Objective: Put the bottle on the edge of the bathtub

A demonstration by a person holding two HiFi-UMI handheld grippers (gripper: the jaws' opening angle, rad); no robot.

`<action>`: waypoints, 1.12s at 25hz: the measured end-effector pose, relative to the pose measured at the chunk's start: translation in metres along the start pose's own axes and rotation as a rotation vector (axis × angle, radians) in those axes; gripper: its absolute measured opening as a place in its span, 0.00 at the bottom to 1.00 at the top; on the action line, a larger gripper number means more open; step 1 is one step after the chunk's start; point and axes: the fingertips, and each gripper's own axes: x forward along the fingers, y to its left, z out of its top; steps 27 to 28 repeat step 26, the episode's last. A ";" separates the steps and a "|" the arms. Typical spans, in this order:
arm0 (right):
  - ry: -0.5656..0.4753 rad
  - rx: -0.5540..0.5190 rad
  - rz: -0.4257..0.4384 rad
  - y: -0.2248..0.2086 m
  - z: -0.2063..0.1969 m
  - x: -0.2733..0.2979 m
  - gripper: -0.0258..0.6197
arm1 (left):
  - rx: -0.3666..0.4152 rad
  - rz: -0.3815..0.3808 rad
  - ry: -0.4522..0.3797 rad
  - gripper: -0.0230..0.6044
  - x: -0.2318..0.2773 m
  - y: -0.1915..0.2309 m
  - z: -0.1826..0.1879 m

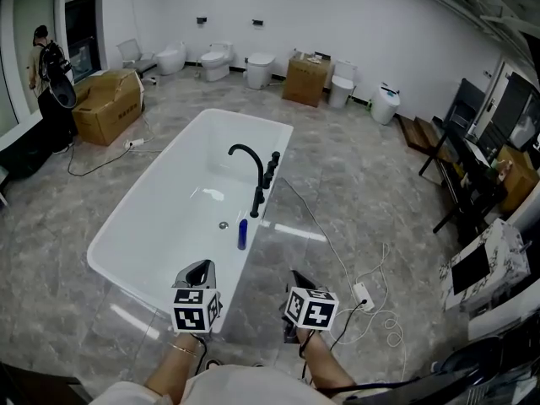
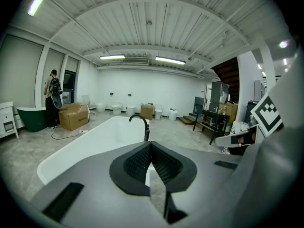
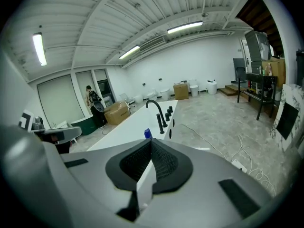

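Note:
A white bathtub (image 1: 148,218) stands on the grey floor, with a black tap (image 1: 253,175) on its right rim. A small blue bottle (image 1: 242,234) stands upright on that rim, just in front of the tap; its cap (image 3: 147,133) peeks over the right gripper's body. My left gripper (image 1: 199,270) is shut and empty, held over the tub's near corner. To its right, over the floor, my right gripper (image 1: 299,282) is also shut with nothing in it. Both are short of the bottle. The tub (image 2: 95,141) and tap (image 2: 140,125) lie ahead in the left gripper view.
A cable with a power strip (image 1: 364,295) trails on the floor right of the tub. Cardboard boxes (image 1: 108,104) and a person (image 1: 46,78) are at the far left. Toilets (image 1: 216,60) line the back wall. Desks and equipment (image 1: 472,175) fill the right side.

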 end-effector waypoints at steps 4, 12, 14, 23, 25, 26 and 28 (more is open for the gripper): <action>-0.003 -0.014 -0.017 -0.009 0.005 -0.005 0.08 | -0.012 -0.007 0.016 0.06 0.005 -0.010 -0.003; 0.000 -0.064 -0.019 -0.008 0.011 -0.001 0.08 | -0.023 -0.008 0.029 0.06 0.015 -0.016 -0.006; 0.000 -0.075 -0.017 -0.007 0.013 -0.001 0.08 | -0.030 0.000 0.035 0.06 0.015 -0.014 -0.006; 0.003 -0.083 -0.018 -0.001 0.010 0.003 0.08 | -0.032 0.004 0.047 0.06 0.014 -0.007 -0.011; 0.003 -0.083 -0.021 0.001 0.009 0.004 0.08 | -0.032 0.002 0.052 0.06 0.014 -0.005 -0.012; 0.004 -0.083 -0.022 0.001 0.009 0.004 0.08 | -0.032 0.001 0.054 0.06 0.014 -0.004 -0.013; 0.004 -0.083 -0.022 0.001 0.009 0.004 0.08 | -0.032 0.001 0.054 0.06 0.014 -0.004 -0.013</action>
